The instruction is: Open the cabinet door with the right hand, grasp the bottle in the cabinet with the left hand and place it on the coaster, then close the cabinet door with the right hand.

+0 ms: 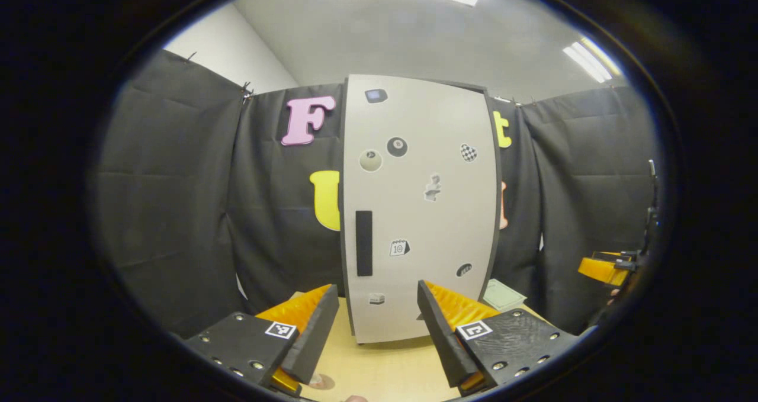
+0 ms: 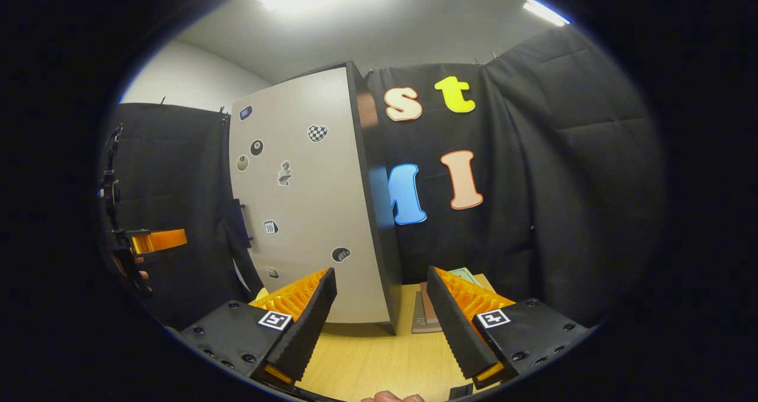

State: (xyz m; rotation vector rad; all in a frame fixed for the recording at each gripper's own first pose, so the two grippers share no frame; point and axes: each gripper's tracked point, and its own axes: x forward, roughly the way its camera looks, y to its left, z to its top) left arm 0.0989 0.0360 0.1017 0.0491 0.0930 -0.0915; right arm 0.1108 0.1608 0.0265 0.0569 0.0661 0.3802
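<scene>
A tall cabinet (image 1: 420,212) stands on the wooden table (image 1: 379,366), its pale door shut and hiding the inside. The door carries several stickers and a black vertical handle (image 1: 363,242) near its left edge. My left gripper (image 1: 379,319) hangs open just in front of the door's lower part, holding nothing. In the right gripper view the cabinet (image 2: 308,212) is seen at an angle, handle (image 2: 240,221) on its far left side. My right gripper (image 2: 382,313) is open and empty, off the cabinet's right front corner. Each gripper also appears at the edge of the other's view: right gripper (image 1: 604,269), left gripper (image 2: 155,240).
A flat pale green square (image 1: 503,295) lies on the table to the right of the cabinet, with a brown flat piece (image 2: 423,313) beside it. A small round disc (image 1: 320,382) sits at the table's near edge. Black cloth walls close in behind and on both sides.
</scene>
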